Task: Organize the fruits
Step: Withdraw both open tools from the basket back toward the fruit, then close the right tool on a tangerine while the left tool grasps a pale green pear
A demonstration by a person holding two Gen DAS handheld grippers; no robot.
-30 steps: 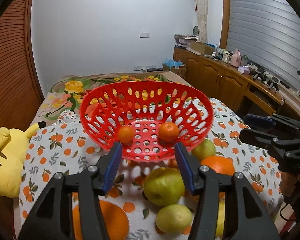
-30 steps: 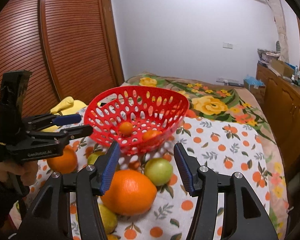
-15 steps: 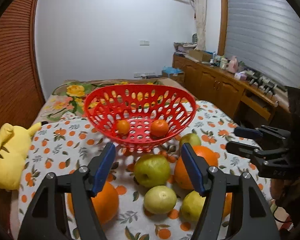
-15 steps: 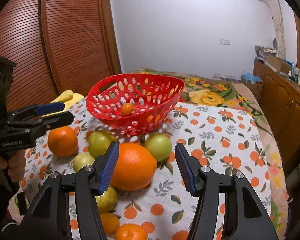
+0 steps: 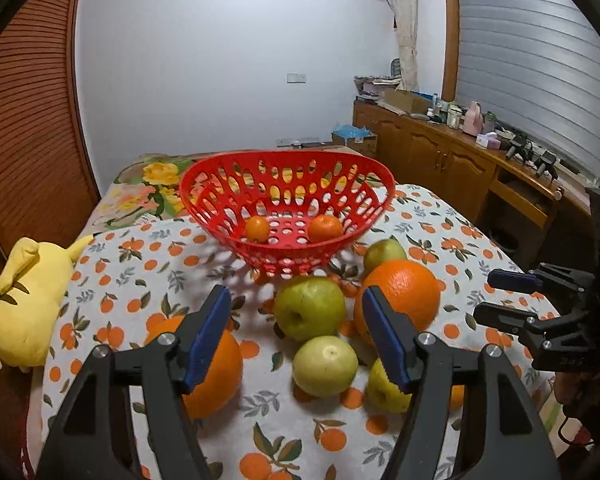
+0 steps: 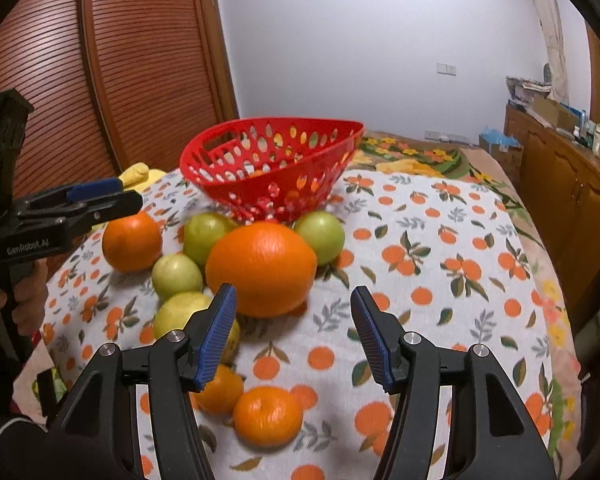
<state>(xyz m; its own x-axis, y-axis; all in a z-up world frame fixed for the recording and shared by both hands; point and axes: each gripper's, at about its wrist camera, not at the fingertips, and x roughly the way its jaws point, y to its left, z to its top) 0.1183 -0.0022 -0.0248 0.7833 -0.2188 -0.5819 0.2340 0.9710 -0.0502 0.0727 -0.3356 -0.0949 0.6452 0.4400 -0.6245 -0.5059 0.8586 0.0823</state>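
The large orange (image 6: 261, 268) is seen on the cloth just ahead of the right gripper (image 6: 292, 336), slightly left of centre, before the red basket (image 6: 272, 168). It is probably nearer this gripper. Both grippers, the left gripper (image 5: 296, 334) included, are held apart, nothing gripped.

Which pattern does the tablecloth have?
The tablecloth is white with printed oranges and leaves, clearest in the right wrist view.

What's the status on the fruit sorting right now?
Both tongs, left and right, open and empty. Two small oranges in red basket. Big orange ahead of right tongs; nothing blocking.
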